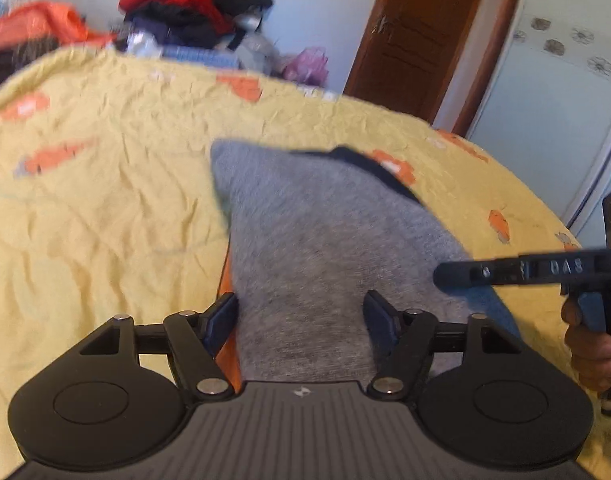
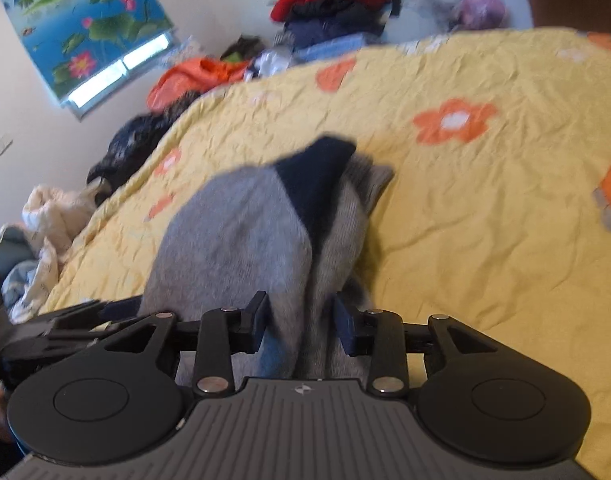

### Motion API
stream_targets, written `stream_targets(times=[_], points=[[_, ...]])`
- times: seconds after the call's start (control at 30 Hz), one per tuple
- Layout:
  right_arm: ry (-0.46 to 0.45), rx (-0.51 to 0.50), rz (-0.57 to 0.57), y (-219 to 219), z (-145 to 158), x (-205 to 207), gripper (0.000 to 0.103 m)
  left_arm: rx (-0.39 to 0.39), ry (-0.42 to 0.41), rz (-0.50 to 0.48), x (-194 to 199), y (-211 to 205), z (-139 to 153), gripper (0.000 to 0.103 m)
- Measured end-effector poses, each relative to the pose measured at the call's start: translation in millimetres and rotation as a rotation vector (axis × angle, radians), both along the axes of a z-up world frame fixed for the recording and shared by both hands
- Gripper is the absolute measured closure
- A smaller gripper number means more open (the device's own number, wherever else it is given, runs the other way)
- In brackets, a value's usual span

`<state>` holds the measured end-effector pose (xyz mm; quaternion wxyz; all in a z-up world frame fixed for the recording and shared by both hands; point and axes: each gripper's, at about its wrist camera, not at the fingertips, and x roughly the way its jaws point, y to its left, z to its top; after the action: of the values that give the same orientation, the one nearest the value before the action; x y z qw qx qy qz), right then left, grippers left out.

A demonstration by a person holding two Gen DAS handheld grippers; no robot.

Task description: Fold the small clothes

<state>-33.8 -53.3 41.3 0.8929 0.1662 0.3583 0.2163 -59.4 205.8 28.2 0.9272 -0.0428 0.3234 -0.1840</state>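
Grey sock btwn both grippers' fingers, clothes pile behind.

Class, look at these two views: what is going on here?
A person is working with a handheld gripper in each hand over a yellow flowered quilt. A grey sock with a navy toe lies on it. The left gripper has its jaws wide apart either side of the sock's near end. The right gripper has bunched sock fabric between its jaws, though a firm grip cannot be confirmed. Piled clothes sit beyond the bed. The fold seems under way, not finished.
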Motion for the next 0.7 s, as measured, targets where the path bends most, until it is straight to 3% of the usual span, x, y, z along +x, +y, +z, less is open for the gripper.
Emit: stream_targets(times=[0.07, 0.13, 0.2, 0.27, 0.3, 0.43, 0.6, 0.7], points=[[-0.055, 0.030, -0.028, 0, 12, -9, 0.058, 0.026, -0.074, -0.045, -15, -6, 12, 0.034], [-0.046, 0.097, -0.019, 7, 15, -10, 0.044, 0.033, -0.120, -0.102, -23, -15, 14, 0.034], [-0.021, 0.097, 0.028, 23, 8, -7, 0.032, 0.075, -0.117, -0.125, -23, -30, 7, 0.033], [0.047, 0.013, 0.051, 41, -10, 5, 0.035, 0.133, -0.105, -0.136, -17, -43, -5, 0.024], [0.016, -0.009, 0.059, 44, -17, 7, 0.038, 0.152, -0.110, -0.147, -15, -48, -10, 0.021], [0.048, -0.048, 0.052, 52, -10, 15, 0.037, 0.178, -0.109, -0.150, -7, -52, -10, 0.019], [0.030, 0.076, 0.044, 33, 5, -6, 0.038, 0.083, -0.117, -0.149, -30, -34, 8, 0.019], [0.096, 0.136, 0.080, 29, -4, -8, 0.036, 0.064, -0.107, -0.217, -43, -36, 4, 0.018]])
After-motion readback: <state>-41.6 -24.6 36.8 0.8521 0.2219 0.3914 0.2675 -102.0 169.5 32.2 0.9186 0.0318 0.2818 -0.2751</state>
